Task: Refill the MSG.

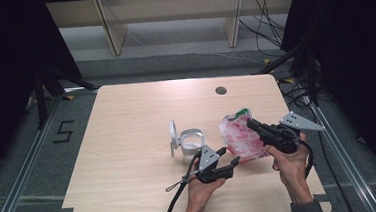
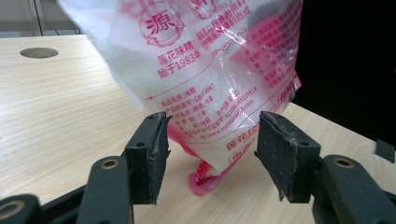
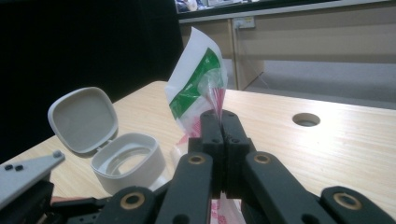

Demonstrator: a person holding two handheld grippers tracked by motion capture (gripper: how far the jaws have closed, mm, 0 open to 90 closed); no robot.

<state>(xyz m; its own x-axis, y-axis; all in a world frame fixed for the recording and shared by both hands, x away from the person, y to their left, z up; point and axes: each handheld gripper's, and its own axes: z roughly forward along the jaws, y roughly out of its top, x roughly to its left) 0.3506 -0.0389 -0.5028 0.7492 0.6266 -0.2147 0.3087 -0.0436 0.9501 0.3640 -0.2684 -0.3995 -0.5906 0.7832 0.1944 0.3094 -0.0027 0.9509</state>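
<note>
Left of centre on the pale wood-grain surface: round white plastic container, hinged lid flipped up, not yet filled as far as can be judged. Near it, left gripper parted wide around the low corner of the crinkly pink-printed plastic seasoning bag, pads not pressing. Right gripper clamped tight on the bag's top; opening and pouring still ahead.

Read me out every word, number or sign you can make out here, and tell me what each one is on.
"源": in a round red seal on the plastic bag.
"莲花味精": red print on the bag, below the seal.
"始于1983年": the next line down.
"5": painted on the floor left of the table.
The bag's smaller red lines are too fine to read.
</note>
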